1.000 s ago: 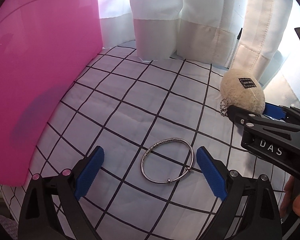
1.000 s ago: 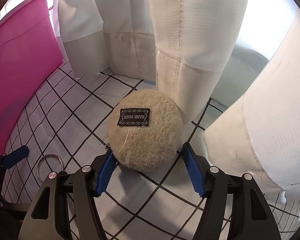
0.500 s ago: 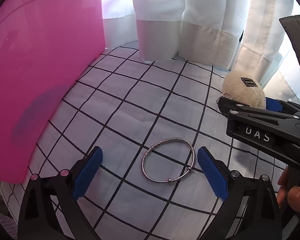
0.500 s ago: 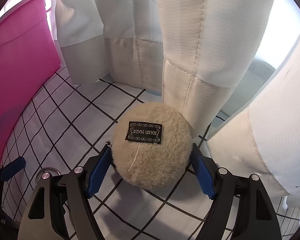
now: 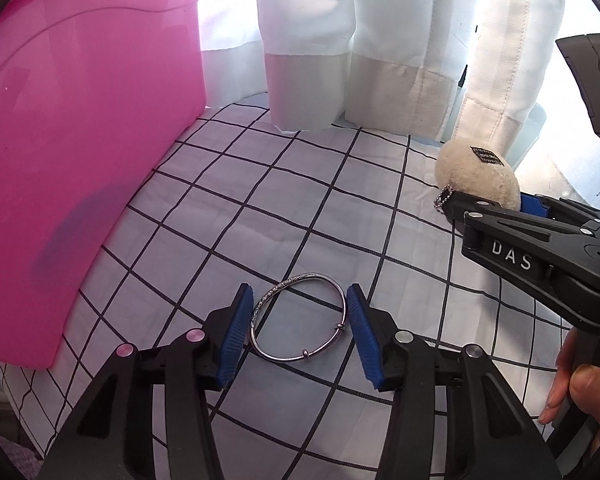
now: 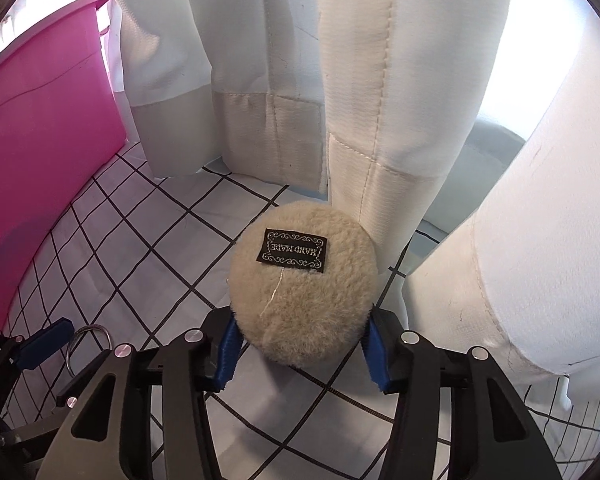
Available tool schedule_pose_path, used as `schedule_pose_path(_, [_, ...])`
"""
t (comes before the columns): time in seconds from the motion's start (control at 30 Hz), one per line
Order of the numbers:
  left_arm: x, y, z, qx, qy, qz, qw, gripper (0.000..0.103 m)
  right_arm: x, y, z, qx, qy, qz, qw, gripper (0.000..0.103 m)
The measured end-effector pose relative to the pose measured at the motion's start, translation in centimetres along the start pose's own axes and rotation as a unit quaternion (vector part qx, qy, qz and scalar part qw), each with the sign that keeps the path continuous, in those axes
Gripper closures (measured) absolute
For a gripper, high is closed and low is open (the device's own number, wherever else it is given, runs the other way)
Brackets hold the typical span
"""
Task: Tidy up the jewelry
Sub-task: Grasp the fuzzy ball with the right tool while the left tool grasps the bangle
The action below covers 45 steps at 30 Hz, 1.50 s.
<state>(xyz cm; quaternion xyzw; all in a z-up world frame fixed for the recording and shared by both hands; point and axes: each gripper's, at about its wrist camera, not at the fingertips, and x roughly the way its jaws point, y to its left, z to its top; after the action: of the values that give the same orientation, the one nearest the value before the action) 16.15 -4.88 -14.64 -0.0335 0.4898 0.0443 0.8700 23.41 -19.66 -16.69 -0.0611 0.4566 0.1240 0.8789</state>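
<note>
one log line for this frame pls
left hand-held gripper: closing, pads against silver bangle | right hand-held gripper: closing, clamped on fuzzy pouch | both on grid cloth

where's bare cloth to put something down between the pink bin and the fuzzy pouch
The widest free patch of the checked cloth lies between the pink bin, the curtain hems and the silver bangle. It is crowded near the camera, where the left gripper brackets the bangle, and on the right, where the right gripper squeezes the fuzzy pouch against the curtains.
</note>
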Motion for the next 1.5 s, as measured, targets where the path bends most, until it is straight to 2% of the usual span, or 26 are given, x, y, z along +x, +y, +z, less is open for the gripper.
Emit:
schedule_pose_path(0.03, [-0.1,0.1,0.0,-0.001,0.0,-0.001,1.0,0.059,-0.3,0.1,-0.2,0.0,-0.001,0.002,1.0,0.054])
schedule_pose_path(0.07, [-0.5,0.1,-0.1,0.003,-0.006,-0.004,1.0,0.071,-0.6,0.1,-0.3,0.001,-0.002,0.003,1.0,0.054])
schedule_pose_path(0.1, [-0.5,-0.2,-0.1,0.014,0.004,0.005,0.9999,0.098,-0.9,0.1,-0.4,0.003,-0.004,0.006,1.0,0.054])
schedule_pose_path(0.27, [-0.5,0.7,-0.1,0.002,0.015,-0.008,0.9999,0.1,-2.4,-0.1,-1.4,0.007,-0.01,0.011,1.0,0.054])
schedule_pose_path(0.63, [-2.7,2.9,0.3,-0.013,-0.027,-0.041,0.9987,0.1,-4.0,0.1,-2.2,0.015,-0.01,0.016,1.0,0.054])
schedule_pose_path(0.97, [-2.2,4.2,-0.9,-0.016,0.002,-0.068,0.9975,0.099,-4.2,-0.2,-3.0,0.028,-0.003,0.026,0.999,0.054])
schedule_pose_path(1.0, [-2.3,4.3,-1.0,-0.016,0.003,-0.068,0.9975,0.098,-4.2,-0.3,-3.0,0.027,-0.003,0.027,0.999,0.054])
schedule_pose_path(1.1, [-2.6,4.5,-1.1,-0.021,-0.003,-0.065,0.9976,0.085,-4.3,-0.3,-3.1,0.028,-0.004,0.026,0.999,0.054])
schedule_pose_path(1.4, [-2.7,4.5,-0.9,-0.015,-0.004,-0.06,0.9981,0.085,-4.4,-0.3,-3.1,0.031,-0.006,0.03,0.999,0.054])
schedule_pose_path(1.47, [-2.3,4.6,-1.0,-0.016,0.005,-0.052,0.9985,0.067,-4.5,-0.5,-3.1,0.033,-0.007,0.03,0.999,0.054])
schedule_pose_path(1.5, [-2.2,4.6,-1.0,-0.015,0.004,-0.038,0.9992,0.045,-4.5,-0.6,-3.2,0.034,-0.007,0.03,0.999,0.054])
